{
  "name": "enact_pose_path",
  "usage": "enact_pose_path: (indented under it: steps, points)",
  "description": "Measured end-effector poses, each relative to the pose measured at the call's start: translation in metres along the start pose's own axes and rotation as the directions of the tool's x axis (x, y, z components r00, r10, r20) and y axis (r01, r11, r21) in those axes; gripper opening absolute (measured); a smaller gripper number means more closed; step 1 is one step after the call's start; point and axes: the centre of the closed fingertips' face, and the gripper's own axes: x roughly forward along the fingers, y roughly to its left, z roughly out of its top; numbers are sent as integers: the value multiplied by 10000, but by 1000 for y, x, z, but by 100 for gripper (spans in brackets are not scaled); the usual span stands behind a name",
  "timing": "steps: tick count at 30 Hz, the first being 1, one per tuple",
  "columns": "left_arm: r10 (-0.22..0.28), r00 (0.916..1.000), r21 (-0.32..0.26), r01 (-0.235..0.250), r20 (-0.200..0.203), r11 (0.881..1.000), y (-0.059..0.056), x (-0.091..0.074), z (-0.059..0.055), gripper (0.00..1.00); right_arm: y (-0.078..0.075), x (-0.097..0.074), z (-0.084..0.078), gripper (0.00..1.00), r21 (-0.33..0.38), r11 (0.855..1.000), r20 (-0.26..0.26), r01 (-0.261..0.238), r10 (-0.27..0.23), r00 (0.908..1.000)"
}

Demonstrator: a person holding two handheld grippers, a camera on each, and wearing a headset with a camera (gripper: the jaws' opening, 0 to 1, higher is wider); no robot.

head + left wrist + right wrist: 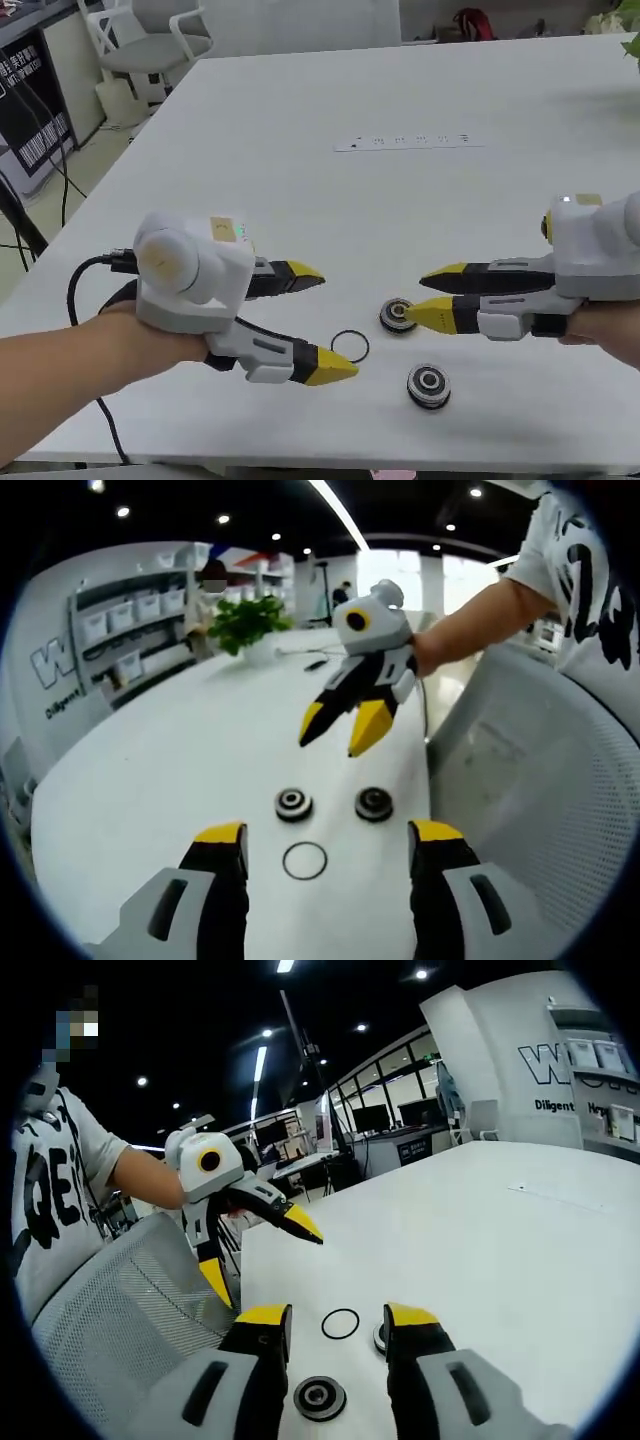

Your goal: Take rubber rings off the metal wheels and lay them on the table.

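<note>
The left gripper [318, 320] hangs above the white table [300, 150] with its jaws spread wide and nothing between them. One loose rubber ring [349, 346] lies flat on the table just beside the tip of this gripper's nearer jaw. In the left gripper view the ring sits in the gap between the two jaws, closer to the left one.

The right gripper [418, 293] faces it from the other side, its jaws parted more narrowly and also empty. The tip of its nearer jaw overlaps the far metal wheel [397, 314]; whether they touch cannot be told. The near metal wheel [429, 385] lies apart, closer to the table edge, and in the right gripper view sits low between that gripper's jaws. Both wheels show a dark outer band.
</note>
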Motion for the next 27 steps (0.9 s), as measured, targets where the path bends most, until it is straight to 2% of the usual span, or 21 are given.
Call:
enact_pose_path:
  steps: [12, 27]
  points:
    - [-343, 9994, 46, 343, 50, 9994, -4, 17, 4, 65, 2, -8, -17, 36, 117, 9999, -185, 114, -112, 9998]
    - [-733, 9973, -22, 732, -93, 9973, -14, 33, -3, 62, 7, -13, -41, 36, 90, 9998, -457, 188, -184, 9988]
